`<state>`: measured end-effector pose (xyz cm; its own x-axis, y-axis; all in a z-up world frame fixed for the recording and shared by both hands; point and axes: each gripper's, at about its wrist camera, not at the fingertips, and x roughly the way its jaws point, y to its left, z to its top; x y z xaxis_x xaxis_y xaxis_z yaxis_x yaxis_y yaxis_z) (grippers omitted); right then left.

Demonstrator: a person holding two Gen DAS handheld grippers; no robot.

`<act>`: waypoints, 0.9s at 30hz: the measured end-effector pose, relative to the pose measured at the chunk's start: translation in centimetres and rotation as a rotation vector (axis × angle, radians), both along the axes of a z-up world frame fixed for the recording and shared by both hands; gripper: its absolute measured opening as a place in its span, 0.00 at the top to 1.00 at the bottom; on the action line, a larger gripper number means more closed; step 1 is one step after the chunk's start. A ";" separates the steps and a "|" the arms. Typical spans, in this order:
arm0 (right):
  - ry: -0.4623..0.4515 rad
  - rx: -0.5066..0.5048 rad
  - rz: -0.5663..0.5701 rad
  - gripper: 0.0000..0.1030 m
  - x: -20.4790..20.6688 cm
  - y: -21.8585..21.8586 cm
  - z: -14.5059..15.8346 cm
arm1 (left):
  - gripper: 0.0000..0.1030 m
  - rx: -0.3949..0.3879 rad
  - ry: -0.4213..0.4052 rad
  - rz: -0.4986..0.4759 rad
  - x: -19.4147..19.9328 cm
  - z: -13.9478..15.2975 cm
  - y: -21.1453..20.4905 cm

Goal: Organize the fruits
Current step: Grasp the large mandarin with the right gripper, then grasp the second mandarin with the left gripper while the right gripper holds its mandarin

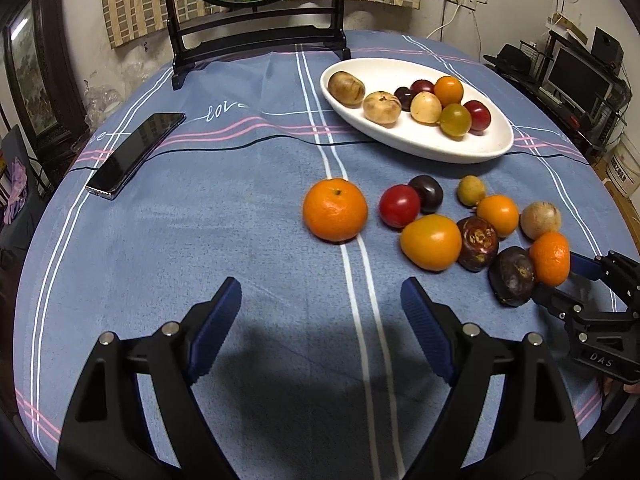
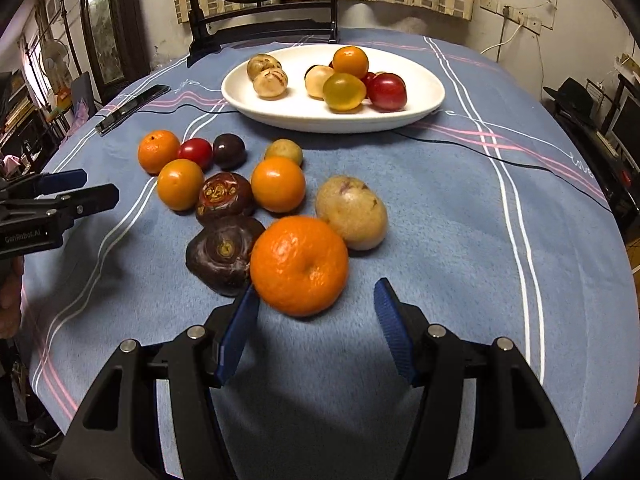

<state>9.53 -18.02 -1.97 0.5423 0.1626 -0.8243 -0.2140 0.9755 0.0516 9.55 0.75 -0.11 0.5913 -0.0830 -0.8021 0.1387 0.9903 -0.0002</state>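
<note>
On the table (image 2: 440,208), far side: oval dish (image 2: 420,104) holding several fruits. Behind the dish, a framed stand (image 2: 260,28). Left of the dish, a phone (image 1: 134,156) lying flat. Before the dish, loose fruits in a cluster: a mandarin (image 2: 299,266) nearest, touching a mangosteen (image 2: 224,254) on its left, a pale round fruit (image 2: 352,212) just behind-right. Another mandarin (image 1: 335,209) at the cluster's left end.

A lived-in home: clothed table (image 1: 240,240), curtains (image 1: 132,4), cluttered desk (image 1: 576,92).
</note>
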 end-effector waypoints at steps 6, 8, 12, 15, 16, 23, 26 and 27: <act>0.008 0.012 0.016 0.47 0.9 0.3 0.2 | 0.19 0.001 0.013 -0.001 0.6 -0.4 0.0; 0.003 0.016 0.025 0.55 1.0 0.5 0.3 | 0.19 0.001 0.015 -0.002 0.7 -0.5 0.0; -0.014 0.027 0.013 0.57 0.9 0.5 0.5 | 0.19 0.011 0.018 -0.001 0.9 -0.7 0.0; -0.024 0.049 0.008 0.57 0.5 0.0 0.8 | 0.19 0.020 0.022 0.004 1.4 -0.8 0.2; -0.026 0.060 0.006 0.57 0.3 -0.3 0.9 | 0.19 0.025 0.017 0.008 1.6 -0.9 0.3; -0.034 0.080 -0.009 0.57 -0.7 -1.7 1.5 | 0.19 0.068 0.015 -0.014 3.4 -1.2 -0.3; -0.040 0.086 -0.011 0.57 -0.8 -1.9 1.7 | 0.20 0.073 0.016 -0.021 4.1 -1.3 -0.8; -0.041 0.089 -0.010 0.57 -0.8 -1.9 1.8 | 0.20 0.073 0.018 -0.022 4.4 -1.4 -0.9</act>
